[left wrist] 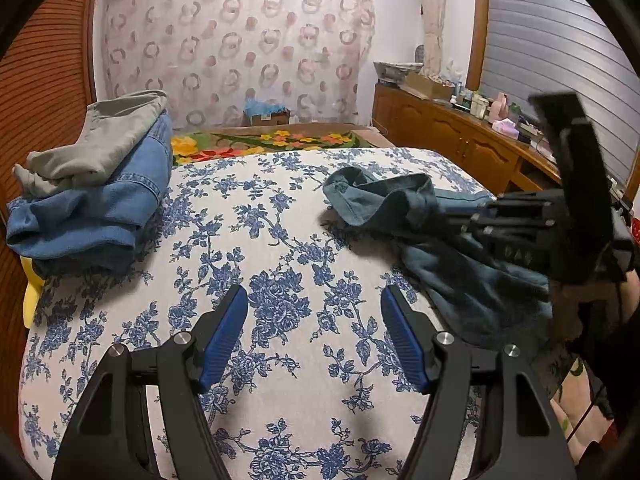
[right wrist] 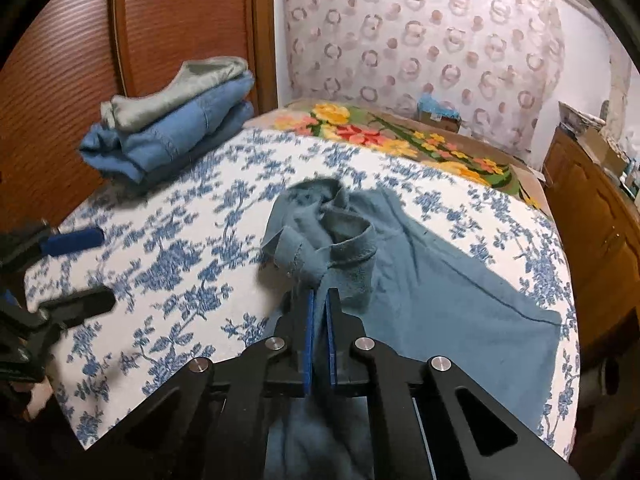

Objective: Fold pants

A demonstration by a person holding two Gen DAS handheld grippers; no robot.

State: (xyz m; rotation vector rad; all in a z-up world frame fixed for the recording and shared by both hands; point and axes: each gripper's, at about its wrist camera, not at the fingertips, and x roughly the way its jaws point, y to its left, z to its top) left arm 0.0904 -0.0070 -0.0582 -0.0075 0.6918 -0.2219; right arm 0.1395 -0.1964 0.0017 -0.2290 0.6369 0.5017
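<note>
The left gripper (left wrist: pixel 314 300) is held with its blue-padded fingers (left wrist: pixel 224 336) spread wide apart, nothing between them. The right gripper (right wrist: pixel 319 300) is seen with both pads pressed together, a fold of the teal pants (right wrist: pixel 420 280) pinched between them, its body tilted low.

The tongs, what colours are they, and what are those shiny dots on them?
Both tongs, left and right, are black angular frames with triangle-shaped cutouts. Their fingers wear ridged blue pads. The shiny dots are round silver bolt heads at the joints. No sleeves show, and any cables are too unclear to tell.
</note>
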